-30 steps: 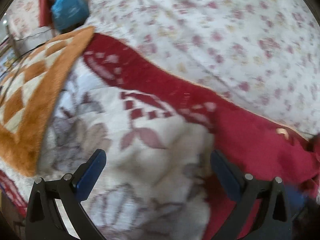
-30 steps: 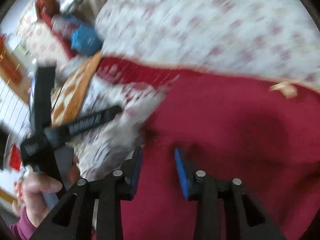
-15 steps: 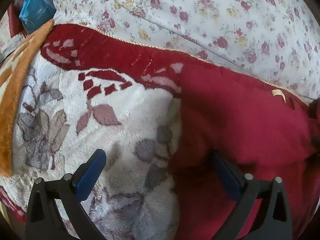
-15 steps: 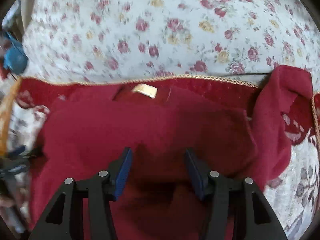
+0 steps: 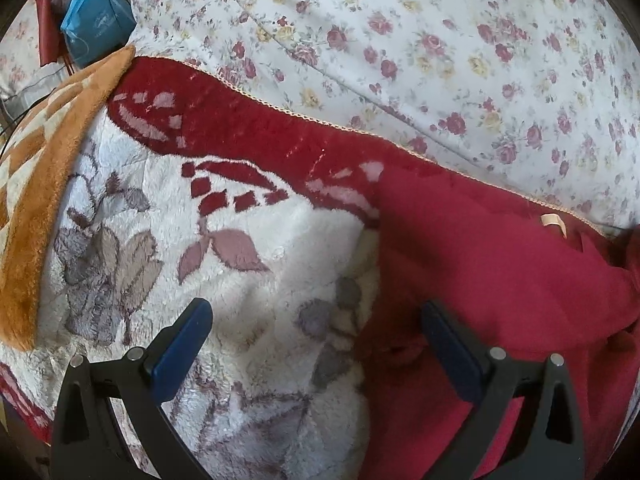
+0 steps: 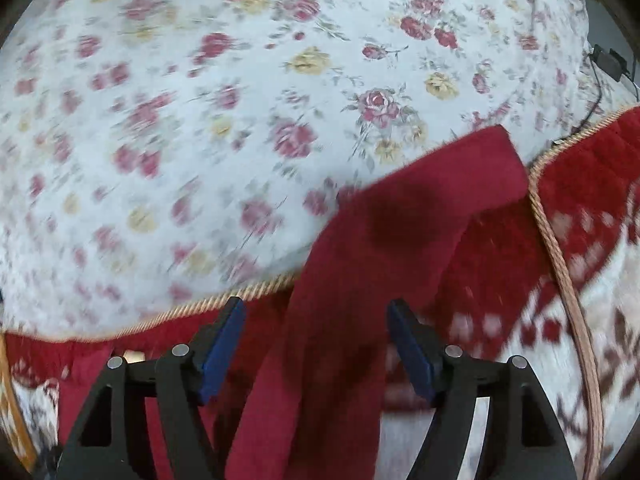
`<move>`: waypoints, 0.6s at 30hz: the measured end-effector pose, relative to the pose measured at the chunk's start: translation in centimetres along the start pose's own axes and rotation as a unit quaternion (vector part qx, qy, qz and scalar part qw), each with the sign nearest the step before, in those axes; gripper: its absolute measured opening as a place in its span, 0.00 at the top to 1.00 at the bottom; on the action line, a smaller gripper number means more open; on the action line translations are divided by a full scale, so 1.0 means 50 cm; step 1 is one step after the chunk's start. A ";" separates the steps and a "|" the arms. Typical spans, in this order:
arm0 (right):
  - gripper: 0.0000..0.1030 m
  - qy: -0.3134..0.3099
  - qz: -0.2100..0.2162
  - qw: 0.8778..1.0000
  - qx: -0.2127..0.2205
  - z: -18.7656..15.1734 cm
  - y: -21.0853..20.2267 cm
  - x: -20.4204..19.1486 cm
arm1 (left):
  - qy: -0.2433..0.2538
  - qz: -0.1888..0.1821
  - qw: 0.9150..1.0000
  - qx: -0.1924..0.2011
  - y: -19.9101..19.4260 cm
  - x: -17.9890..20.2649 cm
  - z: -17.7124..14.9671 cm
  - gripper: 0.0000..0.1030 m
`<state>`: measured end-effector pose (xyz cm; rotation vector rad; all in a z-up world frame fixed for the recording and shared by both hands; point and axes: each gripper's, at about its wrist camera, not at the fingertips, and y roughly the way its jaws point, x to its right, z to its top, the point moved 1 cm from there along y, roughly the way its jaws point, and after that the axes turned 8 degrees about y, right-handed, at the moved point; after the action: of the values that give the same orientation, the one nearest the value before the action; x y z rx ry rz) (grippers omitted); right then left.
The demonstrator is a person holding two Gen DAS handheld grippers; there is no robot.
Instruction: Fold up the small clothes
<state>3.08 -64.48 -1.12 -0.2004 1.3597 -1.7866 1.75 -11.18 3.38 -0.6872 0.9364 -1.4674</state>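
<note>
A dark red garment (image 5: 500, 272) with a small tan neck label (image 5: 554, 222) lies on a plush red and white blanket (image 5: 248, 280). My left gripper (image 5: 316, 332) stands open over the garment's left edge, its right finger above the red cloth and its left finger above the white pile. In the right wrist view a red sleeve (image 6: 400, 232) runs up between the blue pads of my right gripper (image 6: 316, 340). Those jaws are opening and the pads stand clear of the sleeve on both sides.
A white sheet with small red and yellow roses (image 5: 440, 48) covers the bed beyond the blanket's corded edge (image 6: 560, 272). An orange checked blanket (image 5: 44, 168) lies at the left, with a blue bag (image 5: 98, 26) behind it. A dark cable and plug (image 6: 608, 62) sit at far right.
My right gripper has swung right from the garment's body to the sleeve and its jaws have widened. The left gripper has drifted slightly over the garment's left edge and stays open.
</note>
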 end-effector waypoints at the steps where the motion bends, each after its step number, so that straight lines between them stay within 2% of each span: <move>1: 0.24 0.013 0.001 1.000 -0.007 0.011 0.022 0.007 | 0.003 0.002 1.000 0.001 0.001 0.000 0.001 0.00; 2: 0.25 0.029 0.008 0.999 -0.015 0.018 0.043 0.014 | 0.004 0.004 1.000 0.001 0.003 0.000 0.001 0.00; 4: 0.63 0.054 0.017 0.998 -0.023 0.030 0.073 0.032 | 0.005 0.005 1.000 0.001 0.008 -0.002 0.004 0.00; 5: 0.94 0.060 0.025 0.998 -0.023 0.035 0.074 0.043 | 0.004 0.006 1.000 -0.001 0.011 -0.003 0.005 0.00; 8: 0.93 0.079 0.077 0.994 0.011 0.044 0.014 0.078 | -0.004 0.002 1.000 -0.006 0.019 -0.006 0.008 0.00; 10: 0.93 0.063 0.095 0.992 0.047 0.047 -0.063 0.103 | -0.005 0.002 1.000 -0.003 0.013 -0.005 0.009 0.00; 13: 0.93 0.051 0.122 0.988 0.079 0.040 -0.172 0.137 | -0.006 -0.002 1.000 0.005 -0.002 -0.005 0.008 0.00; 16: 0.93 0.012 0.158 0.983 0.095 0.041 -0.265 0.135 | -0.018 -0.009 1.000 0.016 -0.022 -0.013 0.006 0.00; 18: 0.93 -0.033 0.182 0.978 0.101 0.023 -0.330 0.094 | -0.029 -0.013 0.999 0.025 -0.035 -0.023 0.006 0.00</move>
<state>-7.83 -67.98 11.67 0.0935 1.0791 -1.5785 1.25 -10.15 5.13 -0.7030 0.8470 -1.4811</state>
